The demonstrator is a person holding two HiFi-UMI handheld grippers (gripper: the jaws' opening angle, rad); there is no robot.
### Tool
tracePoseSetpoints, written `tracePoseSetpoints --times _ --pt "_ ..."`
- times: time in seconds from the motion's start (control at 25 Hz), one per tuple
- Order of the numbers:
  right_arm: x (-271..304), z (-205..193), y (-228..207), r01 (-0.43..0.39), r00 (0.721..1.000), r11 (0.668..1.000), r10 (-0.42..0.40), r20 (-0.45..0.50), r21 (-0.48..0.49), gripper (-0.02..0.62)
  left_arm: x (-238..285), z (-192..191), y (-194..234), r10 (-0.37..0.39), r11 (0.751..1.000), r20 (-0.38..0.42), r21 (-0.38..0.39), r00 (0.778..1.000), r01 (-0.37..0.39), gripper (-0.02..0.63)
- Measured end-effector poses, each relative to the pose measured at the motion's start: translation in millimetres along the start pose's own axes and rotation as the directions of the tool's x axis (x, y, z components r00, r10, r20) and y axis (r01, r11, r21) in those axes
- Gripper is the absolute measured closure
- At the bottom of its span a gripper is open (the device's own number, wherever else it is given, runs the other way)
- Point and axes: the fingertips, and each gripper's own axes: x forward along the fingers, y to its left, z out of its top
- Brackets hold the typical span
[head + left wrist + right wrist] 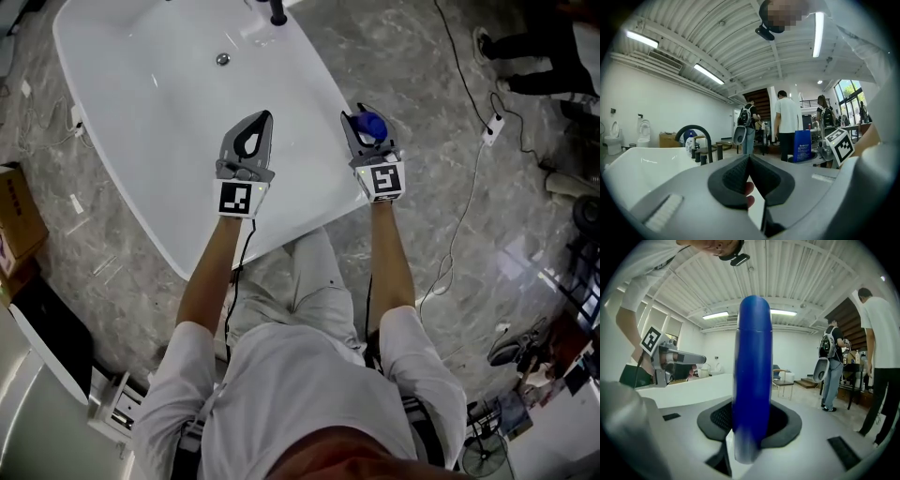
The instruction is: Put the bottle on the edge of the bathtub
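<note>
A blue bottle [372, 126] stands upright in my right gripper [365, 118], which is shut on it just over the right rim of the white bathtub [159, 112]. In the right gripper view the bottle [752, 366] rises between the dark pads [785, 420] and hides the gap. My left gripper [266, 116] hovers over the tub's near end, jaws shut with nothing between them. From its own camera, the left gripper [749, 158] shows its pads meeting at the tips, with the tub's rim [637, 171] to the left.
A black faucet [277, 13] and a drain [223, 59] sit at the tub's far end. Cables and a power strip [493, 126] lie on the marble floor to the right. A cardboard box [13, 211] stands at the left. Several people [787, 124] stand beyond the tub.
</note>
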Motion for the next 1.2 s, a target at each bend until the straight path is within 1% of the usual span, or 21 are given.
tracePoseSetpoints --times 0.2,0.44,0.68,0.8,0.88,0.92,0.96,1.0,1.12,1.2 --pt "19.5 -43.2 -5.7 -0.002 1.000 0.999 0.003 -0.018 0.033 0.454 17.6 -25.6 8.5 -0.005 1.000 0.002 0.021 1.000 0.005 0.607" --pt "28.5 -72.4 4.3 -0.021 0.999 0.999 0.023 -0.039 0.050 0.454 24.2 -36.5 1.7 -0.035 0.999 0.011 0.010 0.999 0.035 0.607" --pt "25.9 -79.6 7.2 -0.019 0.999 0.999 0.020 -0.027 0.033 0.453 26.8 -39.4 -10.9 -0.075 0.997 0.009 0.010 0.997 0.075 0.607" --pt "24.7 -79.1 8.5 -0.025 0.999 0.999 0.026 -0.028 0.046 0.446 26.8 -41.5 -13.4 -0.089 0.996 0.003 0.010 0.996 0.089 0.607" --pt "25.9 -77.4 11.1 -0.035 0.999 0.998 0.037 -0.032 0.060 0.409 26.5 -42.7 -12.3 -0.095 0.995 -0.007 0.010 0.995 0.095 0.607" --pt "27.1 -77.5 11.9 -0.038 0.998 0.997 0.040 -0.041 0.066 0.378 26.6 -42.5 -11.6 -0.099 0.995 -0.010 0.012 0.995 0.099 0.607" --pt "27.8 -77.8 12.2 -0.035 0.998 0.997 0.039 -0.053 0.070 0.327 26.5 -42.1 -11.4 -0.102 0.995 -0.013 0.013 0.995 0.102 0.607" --pt "27.6 -77.1 12.0 -0.030 0.998 0.997 0.035 -0.061 0.073 0.295 26.0 -41.6 -11.9 -0.106 0.994 -0.017 0.013 0.994 0.106 0.607" --pt "22.5 -67.1 12.3 -0.022 0.998 0.997 0.027 -0.062 0.073 0.264 23.5 -38.8 -14.3 -0.118 0.993 -0.027 0.023 0.993 0.118 0.607" --pt "18.5 -52.4 12.9 -0.026 0.998 0.997 0.030 -0.051 0.071 0.258 21.8 -33.4 -15.2 -0.121 0.992 -0.032 0.021 0.992 0.121 0.607"
